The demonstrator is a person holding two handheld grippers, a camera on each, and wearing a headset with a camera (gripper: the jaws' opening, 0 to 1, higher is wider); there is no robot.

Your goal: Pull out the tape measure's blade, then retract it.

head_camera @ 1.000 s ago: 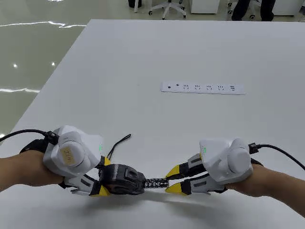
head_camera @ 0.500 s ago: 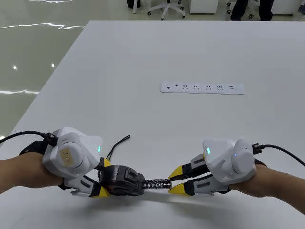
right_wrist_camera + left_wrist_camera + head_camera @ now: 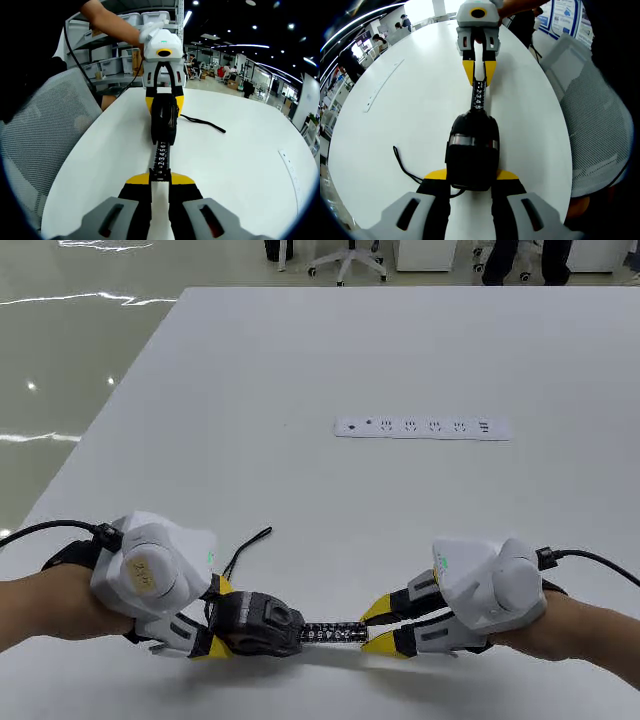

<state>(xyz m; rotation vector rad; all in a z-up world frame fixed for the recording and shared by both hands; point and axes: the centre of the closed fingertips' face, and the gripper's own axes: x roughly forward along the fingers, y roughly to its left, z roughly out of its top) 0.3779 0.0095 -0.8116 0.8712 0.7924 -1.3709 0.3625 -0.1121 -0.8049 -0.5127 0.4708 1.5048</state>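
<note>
— White worktop [image 3: 300, 360] stretches ahead of you with little on it but a power strip [image 3: 421, 427] at 1 o'clock from the work. The tape measure [image 3: 255, 623] sits near your edge, at 6 o'clock in the head view, with its black case clamped between the jaws of your left tool [image 3: 218, 618].

— Your right tool [image 3: 372, 628], at 3 o'clock from the case, is pressed together on the end of the blade [image 3: 335, 632]. A short numbered stretch shows between the two tools.

— That pinch looks like the weak spot. Only the yellow tips hold the blade's end. If you pull harder than they can grip, I'd expect the blade to slip free and whip back into the case.

— Mind your left side too. The jaws hold only the rear of the case. A pull that drifts toward 12 or 6 o'clock could twist the case loose or kink the blade, so keep the line straight toward 3 o'clock.

— The lanyard [image 3: 245, 545] lies loose at 12 o'clock from the case, clear of the blade. It might snag if the case gets dragged.

— Against a second ago, more blade is out. The numbered strip is longer and your right tool has gone farther toward 3 o'clock, while the left tool and case have hardly shifted.

— The power strip sits almost where it was in the view, so the change came from your hand and not your head.
</note>
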